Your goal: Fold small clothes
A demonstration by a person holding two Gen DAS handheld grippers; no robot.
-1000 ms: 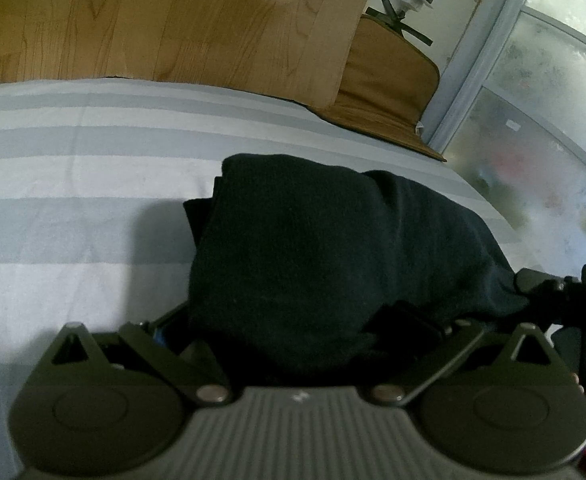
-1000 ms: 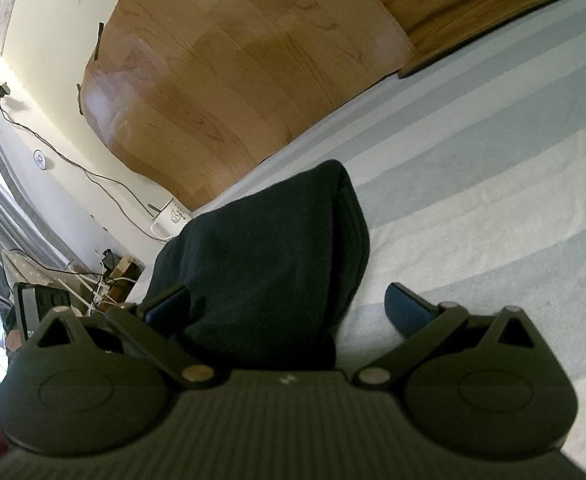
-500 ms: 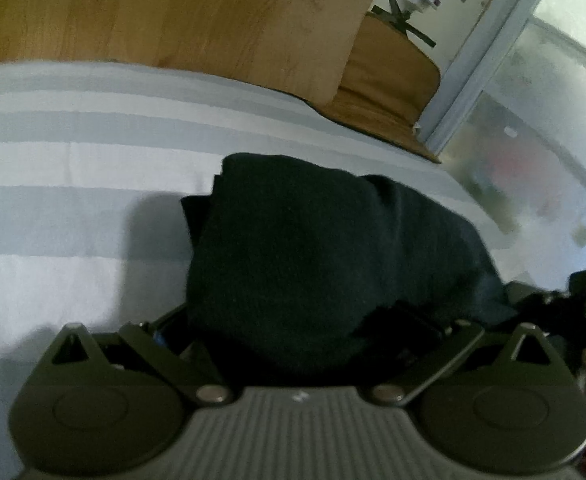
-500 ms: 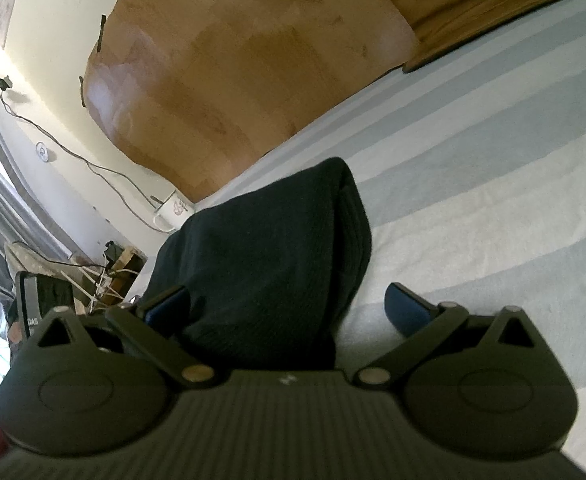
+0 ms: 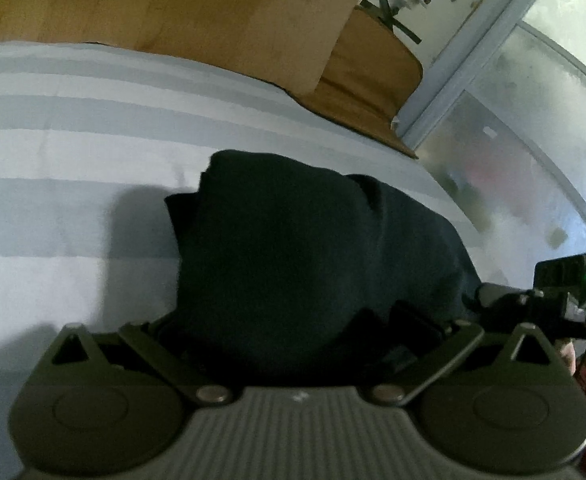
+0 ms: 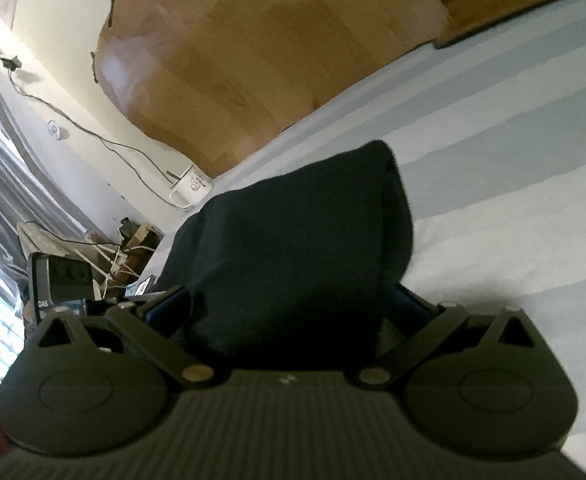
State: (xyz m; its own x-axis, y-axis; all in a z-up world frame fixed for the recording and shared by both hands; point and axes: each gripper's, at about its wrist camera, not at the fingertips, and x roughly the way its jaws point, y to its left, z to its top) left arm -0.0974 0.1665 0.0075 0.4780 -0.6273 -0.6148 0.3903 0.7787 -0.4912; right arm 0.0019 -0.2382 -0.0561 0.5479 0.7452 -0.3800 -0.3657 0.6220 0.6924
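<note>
The left gripper (image 5: 293,336) is clamping the near edge of the dark garment (image 5: 301,248), whose folded bulk is lying just ahead of its fingers on the striped bedsheet (image 5: 53,152). The right gripper (image 6: 289,312) is closing on the same garment from its other side, cloth bunching between both fingers, the wooden headboard (image 6: 261,52) standing well beyond.
</note>
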